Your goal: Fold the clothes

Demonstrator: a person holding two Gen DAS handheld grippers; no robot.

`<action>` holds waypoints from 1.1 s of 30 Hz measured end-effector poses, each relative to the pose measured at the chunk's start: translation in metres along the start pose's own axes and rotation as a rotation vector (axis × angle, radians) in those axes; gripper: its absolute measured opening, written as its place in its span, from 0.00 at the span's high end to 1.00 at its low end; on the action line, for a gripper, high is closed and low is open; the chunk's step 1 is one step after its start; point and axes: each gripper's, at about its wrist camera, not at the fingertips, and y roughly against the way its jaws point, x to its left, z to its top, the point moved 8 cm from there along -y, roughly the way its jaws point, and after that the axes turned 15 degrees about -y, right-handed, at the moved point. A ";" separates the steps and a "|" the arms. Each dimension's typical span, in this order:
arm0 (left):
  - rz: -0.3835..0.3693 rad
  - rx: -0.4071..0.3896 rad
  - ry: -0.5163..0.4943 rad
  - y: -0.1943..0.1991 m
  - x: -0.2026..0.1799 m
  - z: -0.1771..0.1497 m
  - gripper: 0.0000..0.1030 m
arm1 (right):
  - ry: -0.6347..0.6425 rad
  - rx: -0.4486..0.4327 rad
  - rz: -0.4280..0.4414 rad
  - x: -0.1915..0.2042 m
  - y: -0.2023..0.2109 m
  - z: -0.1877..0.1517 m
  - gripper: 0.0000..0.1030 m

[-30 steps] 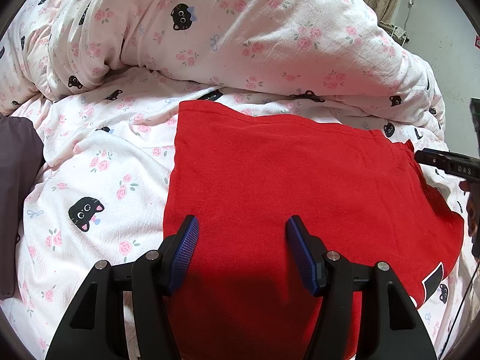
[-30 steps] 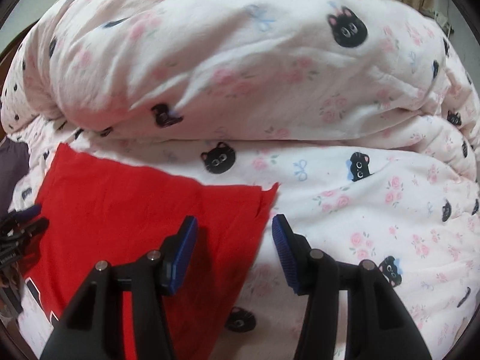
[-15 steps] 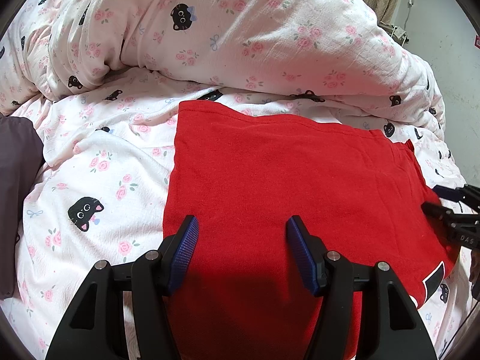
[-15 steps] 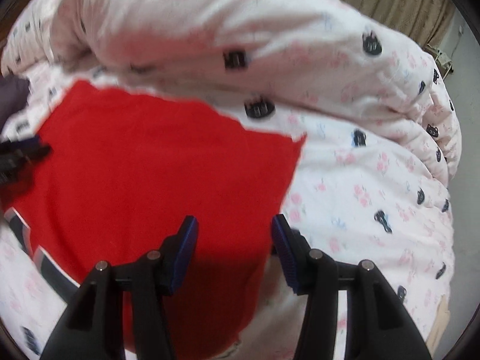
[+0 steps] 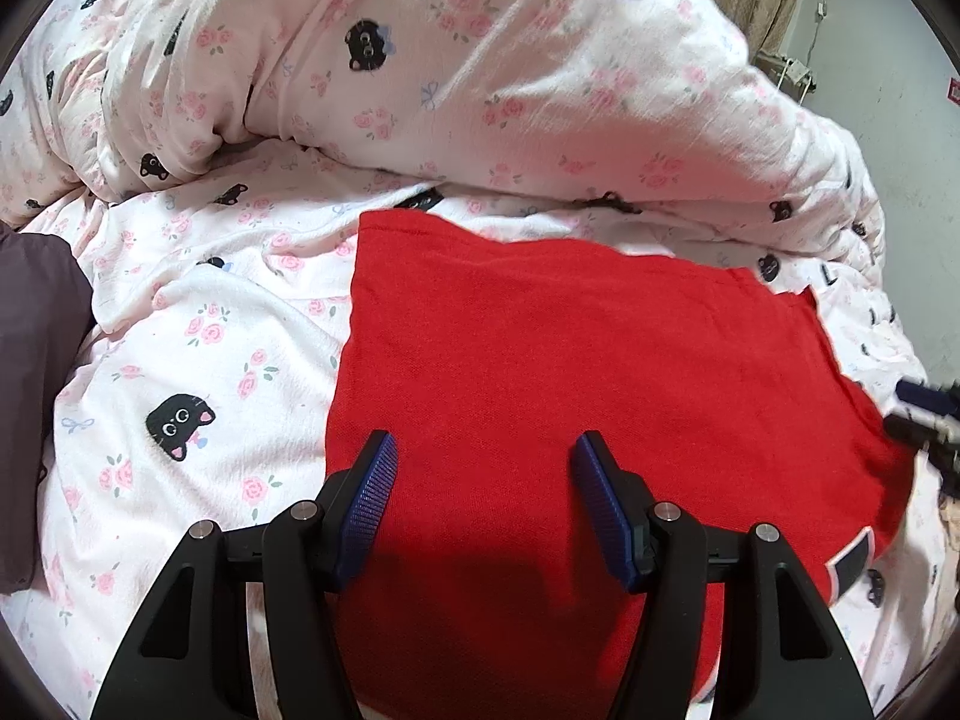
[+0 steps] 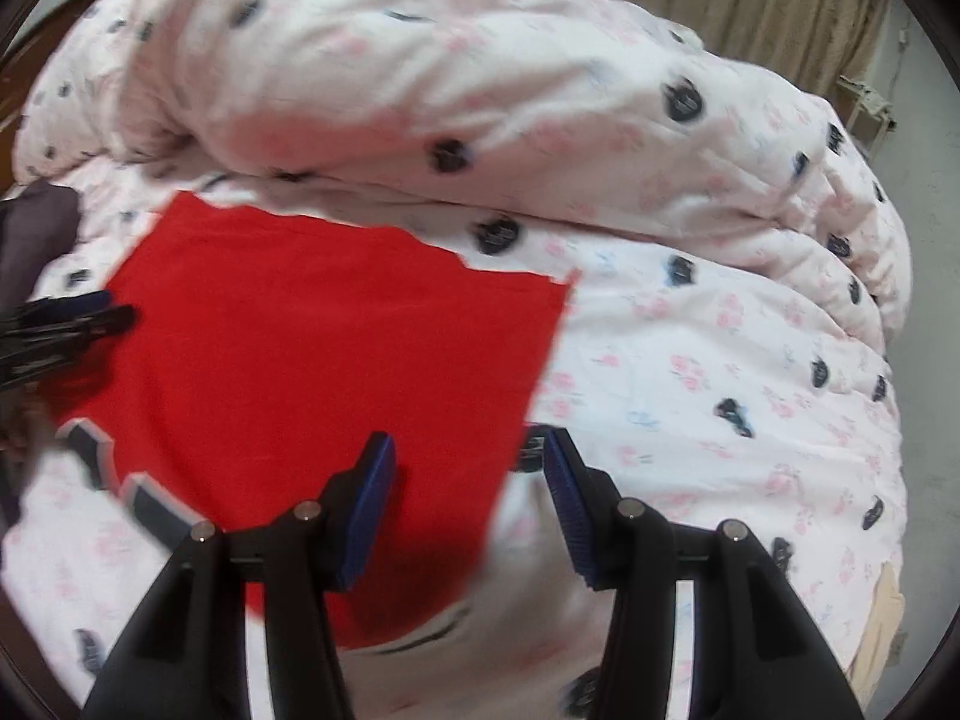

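Note:
A red garment lies flat on the bed, with dark and white trim at its near right corner. My left gripper hovers open over its near left part, nothing between the blue pads. In the right wrist view the same red garment fills the left half, blurred. My right gripper stands open above the garment's right edge, with nothing held. The right gripper's fingertips show at the right rim of the left wrist view, and the left gripper's fingertips at the left rim of the right wrist view.
A white sheet with pink roses and black cat faces covers the bed. A bunched duvet of the same print rises behind the garment. Dark grey cloth lies at the left edge. A curtain and wall stand beyond.
My right gripper has pulled back toward the garment's near right corner, and its view now takes in more of the red cloth. The left gripper and the garment have stayed still.

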 end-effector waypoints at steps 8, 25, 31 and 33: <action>-0.015 0.023 -0.090 0.014 -0.012 -0.016 0.45 | 0.093 0.118 0.015 0.028 -0.014 -0.041 0.50; -0.086 -0.081 -0.126 0.046 -0.035 -0.008 0.45 | -0.345 0.167 0.133 -0.036 0.008 -0.057 0.48; -0.094 -0.046 -0.175 0.036 -0.059 -0.012 0.45 | -0.464 0.216 0.215 -0.038 0.003 -0.073 0.48; -0.077 -0.023 -0.192 0.030 -0.061 -0.016 0.45 | -0.473 0.219 0.229 -0.034 0.003 -0.073 0.48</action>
